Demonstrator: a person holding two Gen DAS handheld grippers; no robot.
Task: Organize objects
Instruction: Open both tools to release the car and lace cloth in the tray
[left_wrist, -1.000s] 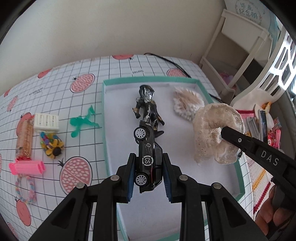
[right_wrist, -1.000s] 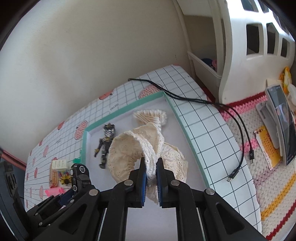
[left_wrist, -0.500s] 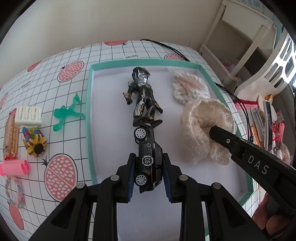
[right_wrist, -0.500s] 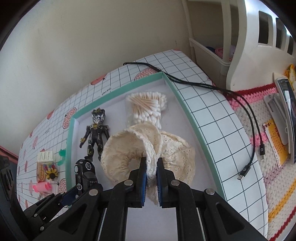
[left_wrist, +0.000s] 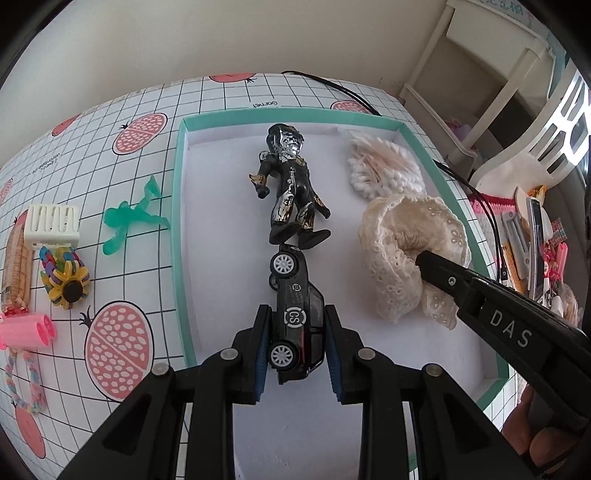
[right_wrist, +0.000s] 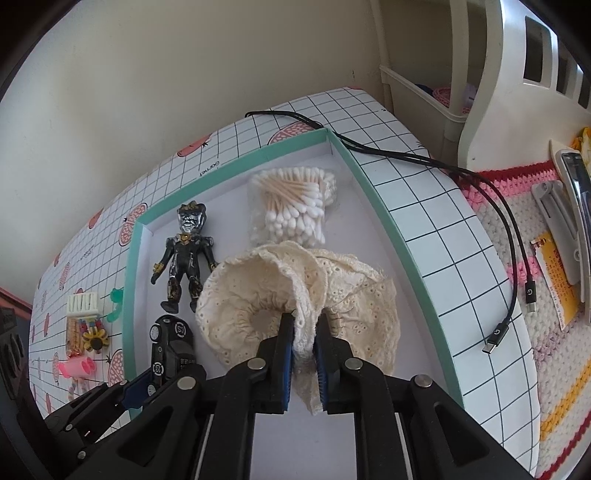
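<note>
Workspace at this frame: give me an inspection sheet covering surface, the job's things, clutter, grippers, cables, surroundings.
Surface: table under a grid cloth with pink fruit prints.
Job's things: teal-rimmed tray holds a black figure lying flat, a cotton swab bag and a cream lace hat; a black toy car is over the tray.
Clutter: left of the tray, a green figure, white comb, flower hair tie, pink roller.
Grippers: left gripper shut on the car; right gripper shut on the hat.
Cables: black USB cable trails off the table's right edge.
Surroundings: cream wall, white shelving, crocheted mat.
</note>
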